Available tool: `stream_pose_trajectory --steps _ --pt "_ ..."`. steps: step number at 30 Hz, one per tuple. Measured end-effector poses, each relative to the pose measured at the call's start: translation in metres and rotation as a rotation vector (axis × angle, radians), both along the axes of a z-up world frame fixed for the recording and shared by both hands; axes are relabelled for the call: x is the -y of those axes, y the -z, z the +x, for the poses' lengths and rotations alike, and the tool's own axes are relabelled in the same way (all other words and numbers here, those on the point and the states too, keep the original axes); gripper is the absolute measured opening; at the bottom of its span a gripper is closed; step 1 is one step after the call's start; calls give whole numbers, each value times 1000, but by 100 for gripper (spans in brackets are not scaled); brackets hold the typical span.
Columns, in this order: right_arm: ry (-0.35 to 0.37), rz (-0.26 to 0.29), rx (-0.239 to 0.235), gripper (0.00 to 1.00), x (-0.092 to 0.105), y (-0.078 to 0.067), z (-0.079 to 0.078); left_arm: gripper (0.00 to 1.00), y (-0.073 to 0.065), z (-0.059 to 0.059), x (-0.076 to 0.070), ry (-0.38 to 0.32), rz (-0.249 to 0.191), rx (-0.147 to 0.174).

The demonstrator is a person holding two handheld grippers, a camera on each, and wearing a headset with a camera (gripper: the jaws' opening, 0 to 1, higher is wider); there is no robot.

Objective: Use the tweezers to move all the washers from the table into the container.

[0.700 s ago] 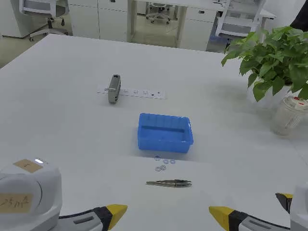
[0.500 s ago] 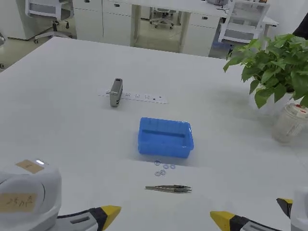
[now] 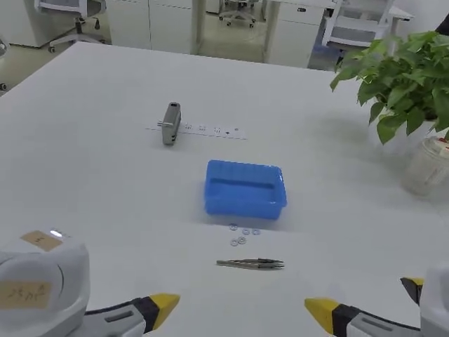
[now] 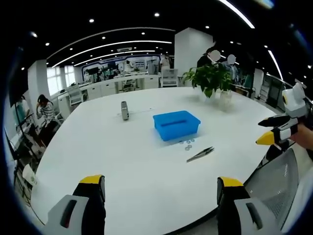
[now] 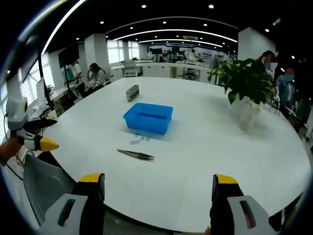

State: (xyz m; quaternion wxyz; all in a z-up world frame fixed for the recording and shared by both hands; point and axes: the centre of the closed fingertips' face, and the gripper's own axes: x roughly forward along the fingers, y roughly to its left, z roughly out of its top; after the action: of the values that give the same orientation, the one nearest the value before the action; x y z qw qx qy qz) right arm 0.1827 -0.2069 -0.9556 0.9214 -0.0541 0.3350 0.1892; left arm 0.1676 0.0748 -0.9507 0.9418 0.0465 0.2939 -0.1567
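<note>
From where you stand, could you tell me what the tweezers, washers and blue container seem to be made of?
The tweezers look like bare metal: thin, grey, with a dull sheen. The washers are small pale rings, probably metal, though too small to be sure. The container looks like moulded plastic: uniform bright blue, smooth walls.

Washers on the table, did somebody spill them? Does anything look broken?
Nothing looks broken or spilled. The washers lie in a small cluster on the table beside the upright blue container, with the tweezers lying flat nearby.
</note>
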Motion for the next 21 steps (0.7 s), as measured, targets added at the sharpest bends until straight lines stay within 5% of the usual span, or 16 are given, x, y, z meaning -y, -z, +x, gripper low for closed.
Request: stream_pose_trajectory --steps 21 --pt "-24 -12 -30 87 -1 9 9 95 8 10 4 20 26 -32"
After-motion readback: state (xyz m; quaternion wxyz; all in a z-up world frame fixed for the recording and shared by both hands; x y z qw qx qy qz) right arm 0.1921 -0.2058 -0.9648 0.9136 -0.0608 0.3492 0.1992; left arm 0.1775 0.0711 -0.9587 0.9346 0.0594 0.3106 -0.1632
